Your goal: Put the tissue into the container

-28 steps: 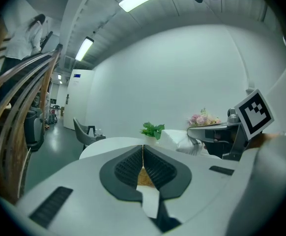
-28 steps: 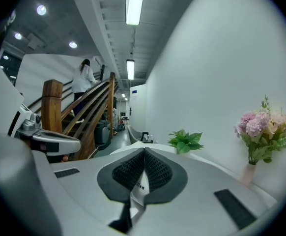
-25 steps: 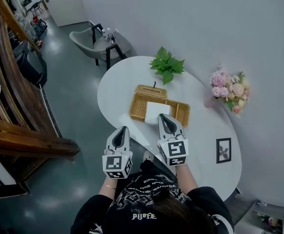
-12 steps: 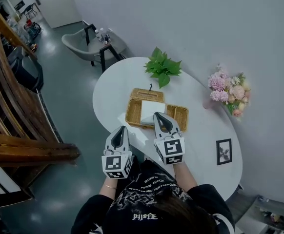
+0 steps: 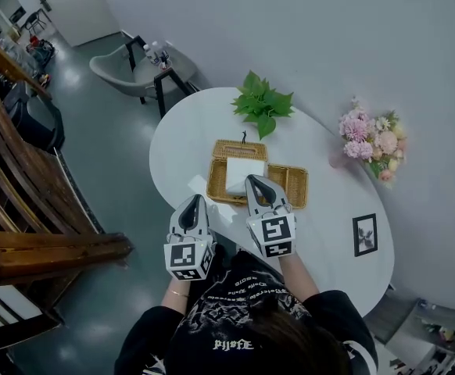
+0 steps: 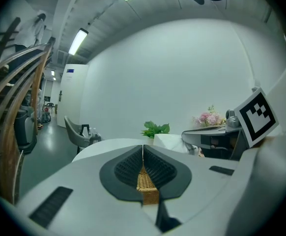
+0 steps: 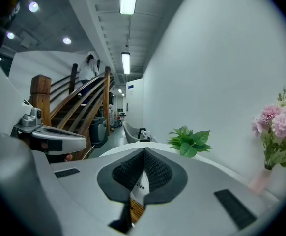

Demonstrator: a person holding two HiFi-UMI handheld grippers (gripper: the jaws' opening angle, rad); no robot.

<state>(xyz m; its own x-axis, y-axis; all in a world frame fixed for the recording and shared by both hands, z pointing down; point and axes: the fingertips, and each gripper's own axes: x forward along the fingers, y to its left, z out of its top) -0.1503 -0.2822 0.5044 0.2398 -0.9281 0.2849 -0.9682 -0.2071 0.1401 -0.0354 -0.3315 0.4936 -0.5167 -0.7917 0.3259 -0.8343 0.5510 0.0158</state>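
A white tissue pack point(image 5: 241, 170) lies in the left part of a wicker basket point(image 5: 291, 180) on the white oval table point(image 5: 180, 143). My right gripper point(image 5: 256, 182) is shut, its tip at the pack's near right corner over the basket's front rim. Through its slit in the right gripper view point(image 7: 144, 151) a strip of the printed tissue pack point(image 7: 140, 185) shows, with wicker below. My left gripper point(image 5: 192, 203) is shut too, left of the basket at the table's near edge. In the left gripper view point(image 6: 143, 149) wicker basket point(image 6: 147, 182) shows through its slit.
A small wicker lid point(image 5: 240, 149) lies behind the basket. A green plant point(image 5: 260, 104) stands at the far side, pink flowers point(image 5: 368, 135) at the right, and a picture frame point(image 5: 364, 234) at the near right. A grey chair point(image 5: 126, 65) stands beyond the table.
The head view has shifted a little. Both grippers stay shut near the basket's front, and the tissue pack still lies in the basket.
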